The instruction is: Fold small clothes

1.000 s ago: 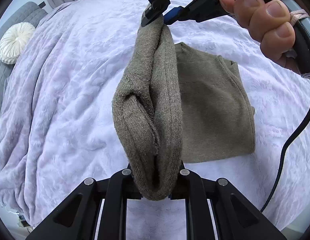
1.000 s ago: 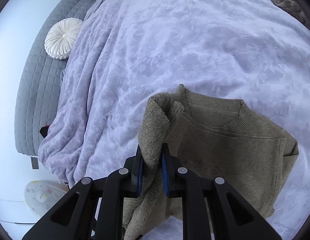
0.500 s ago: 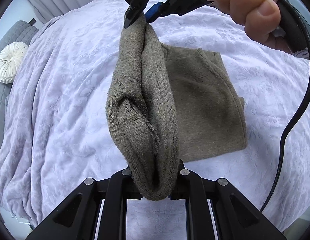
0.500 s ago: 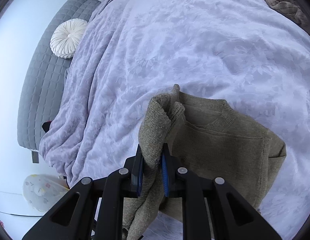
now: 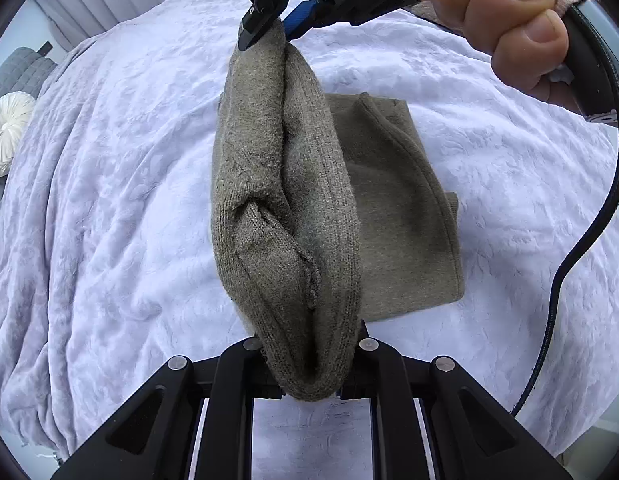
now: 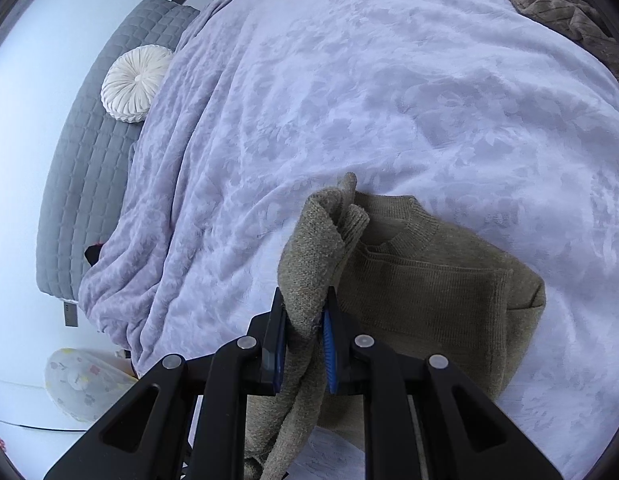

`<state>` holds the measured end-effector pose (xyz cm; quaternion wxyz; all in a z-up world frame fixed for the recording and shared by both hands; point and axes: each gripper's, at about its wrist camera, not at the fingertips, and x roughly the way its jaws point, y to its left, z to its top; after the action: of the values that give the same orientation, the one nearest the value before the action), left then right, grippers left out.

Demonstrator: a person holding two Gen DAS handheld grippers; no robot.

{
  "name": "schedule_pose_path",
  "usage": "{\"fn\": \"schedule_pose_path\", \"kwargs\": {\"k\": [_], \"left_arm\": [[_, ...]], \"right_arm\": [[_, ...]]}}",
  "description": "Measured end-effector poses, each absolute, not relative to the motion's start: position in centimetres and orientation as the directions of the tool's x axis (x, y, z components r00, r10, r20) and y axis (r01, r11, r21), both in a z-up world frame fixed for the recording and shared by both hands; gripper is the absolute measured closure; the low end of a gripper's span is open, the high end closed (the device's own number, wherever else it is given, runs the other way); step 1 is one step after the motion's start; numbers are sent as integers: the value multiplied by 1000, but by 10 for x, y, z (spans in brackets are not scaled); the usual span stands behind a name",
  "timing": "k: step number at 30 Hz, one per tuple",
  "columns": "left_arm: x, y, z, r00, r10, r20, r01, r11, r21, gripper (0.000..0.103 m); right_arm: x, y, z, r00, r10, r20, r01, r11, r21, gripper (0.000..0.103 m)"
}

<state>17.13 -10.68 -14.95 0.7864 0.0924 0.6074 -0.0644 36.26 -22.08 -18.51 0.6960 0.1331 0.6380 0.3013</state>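
left tool (image 5: 309, 364) clamped on the near end of a raised fold of the olive knit sweater (image 5: 401, 216), fabric bulging out between the two black fingers and hiding the pads. right tool (image 6: 305, 332) likewise closed on the sweater, blue pads pressed against a bunched edge near the ribbed neckline; seen also from the left wrist view at top (image 5: 269, 28), pinching the far end of the same fold. held there by a bare hand (image 5: 497, 20), fingers wrapped round the handle, with a black cable (image 5: 581, 248) curving down the right side.

between the two tools, a thick rolled ridge of knit lifted off the bed, stretched lengthwise and sagging a little in the middle, its layers folded in on themselves. rest of the sweater lying flat on the bed beside the ridge, already doubled over, one sleeve tucked across the body and the round collar (image 6: 409, 228) visible in the right wrist view. lower part of the garment hanging down past the right tool's fingers.

under it all, a pale lilac blanket (image 6: 349, 80) with an embossed floral texture, covering the bed and draping over the left edge in folds. further out, a grey quilted headboard or cover (image 6: 89, 160) with a round white pleated cushion (image 6: 135, 82) resting on it. at the top right corner, a brownish textured throw (image 6: 561, 4). low at the left, on the floor side, a pale patterned rounded object (image 6: 81, 384), too unclear to name.
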Motion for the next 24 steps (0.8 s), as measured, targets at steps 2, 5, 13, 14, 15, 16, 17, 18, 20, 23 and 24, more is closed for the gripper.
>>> {"fn": "schedule_pose_path", "kwargs": {"k": [2, 5, 13, 14, 15, 16, 17, 18, 20, 23, 24], "left_arm": [[172, -111, -151, 249, 5, -968, 221, 973, 62, 87], [173, -117, -153, 242, -2, -970, 230, 972, 55, 87], [174, -138, -155, 233, -12, -973, 269, 962, 53, 87], [174, -141, -155, 232, -14, -973, 275, 960, 52, 87], [174, -143, -155, 231, -16, -973, 281, 958, 51, 87], [174, -145, -155, 230, -18, -973, 286, 957, 50, 87], [174, -146, -155, 229, -20, -973, 291, 955, 48, 87], [174, -148, -156, 227, -23, -974, 298, 953, 47, 87], [174, -151, -157, 221, -26, -975, 307, 951, 44, 87], [173, -155, -160, 211, -27, -977, 325, 945, 44, 87], [172, -158, -162, 208, -28, -978, 332, 942, 44, 87]], "right_arm": [[362, -225, -186, 7, 589, -808, -252, 783, 568, 86], [363, -233, -188, 10, 588, -809, -250, 784, 568, 86], [362, -256, -193, 18, 592, -806, -238, 785, 572, 86], [362, -259, -193, 19, 592, -806, -237, 786, 572, 86], [362, -261, -194, 20, 591, -806, -234, 787, 571, 86], [363, -264, -194, 21, 593, -805, -232, 786, 573, 86], [362, -267, -195, 24, 593, -805, -234, 786, 572, 86], [362, -270, -196, 26, 592, -806, -235, 787, 570, 86], [362, -276, -199, 27, 593, -805, -230, 787, 572, 86], [360, -285, -204, 29, 592, -806, -221, 790, 572, 86], [359, -288, -206, 31, 591, -806, -217, 791, 572, 86]]}}
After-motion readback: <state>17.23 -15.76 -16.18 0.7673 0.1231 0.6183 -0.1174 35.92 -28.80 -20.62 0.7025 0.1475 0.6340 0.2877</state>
